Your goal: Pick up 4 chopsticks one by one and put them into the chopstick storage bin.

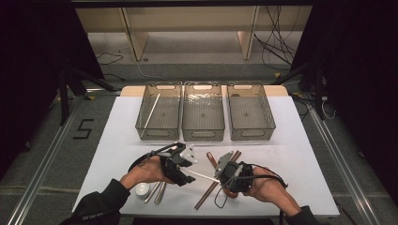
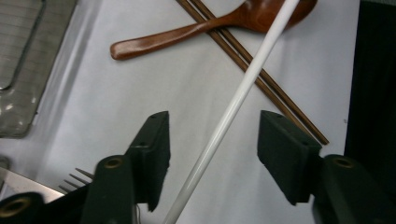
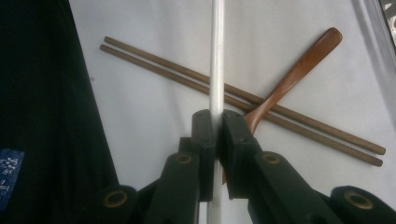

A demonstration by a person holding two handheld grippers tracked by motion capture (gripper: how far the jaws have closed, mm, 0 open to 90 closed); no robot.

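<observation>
A white chopstick [image 1: 202, 176] is held level above the white table [image 1: 291, 154], between my two grippers. The right gripper [image 1: 220, 171] is shut on one end of it; in the right gripper view its pads pinch the white chopstick [image 3: 217, 56] just behind the tips of the right gripper [image 3: 216, 119]. In the left gripper view the same white chopstick [image 2: 233, 107] runs slantwise through the gap of the left gripper [image 2: 212, 130], whose jaws stand apart and do not touch it. In the high view the left gripper [image 1: 187, 174] is at the stick's other end.
A wooden spoon [image 2: 187, 32] and a pair of brown chopsticks [image 2: 261, 74] lie crossed on the table under the grippers. Three clear bins [image 1: 203, 112] stand side by side at the back; the left bin [image 1: 162, 133] holds another white chopstick [image 1: 151, 110]. Metal cutlery [image 1: 157, 192] and a small white cup [image 1: 142, 189] lie by the left hand.
</observation>
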